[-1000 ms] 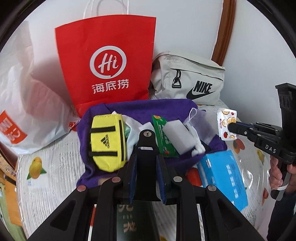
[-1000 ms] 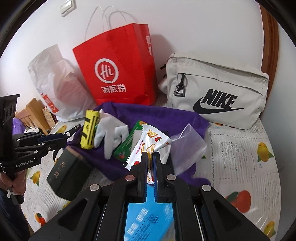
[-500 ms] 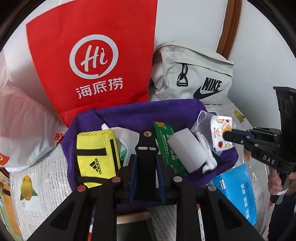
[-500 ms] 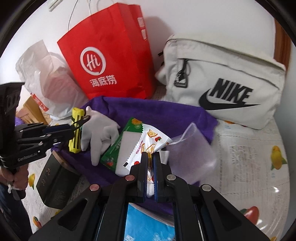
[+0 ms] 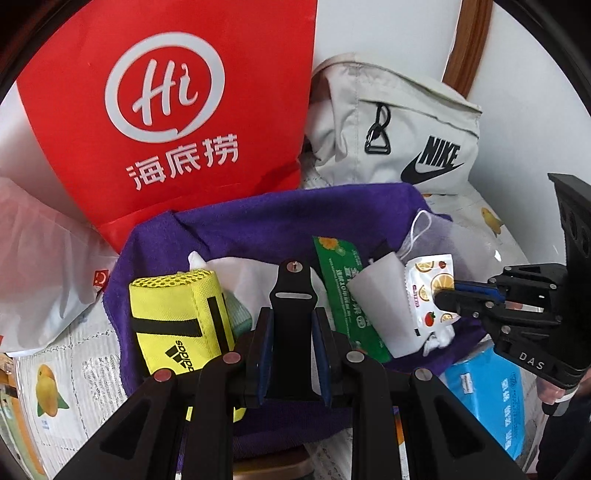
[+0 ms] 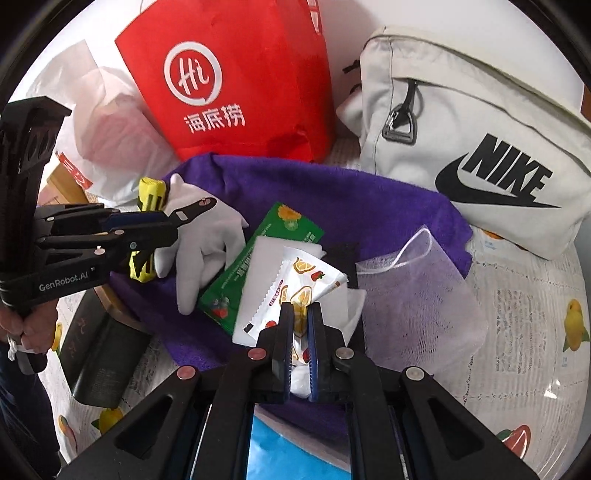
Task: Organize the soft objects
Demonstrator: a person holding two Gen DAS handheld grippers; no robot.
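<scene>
A home is suggested: a fruit-printed cloth point(image 6: 524, 314) covers the surface, with shopping bags point(image 5: 173, 122) leant against a white wall point(image 6: 369, 14).

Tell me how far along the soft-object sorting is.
Partway. Done: yellow pouch, white glove and green packet lie on the purple towel. In hand: the right hand-held gripper, jaws opening, has the fruit-print packet between them; the left hand-held gripper clamps a black strap. Left: the blue pack lies beside the towel.
</scene>
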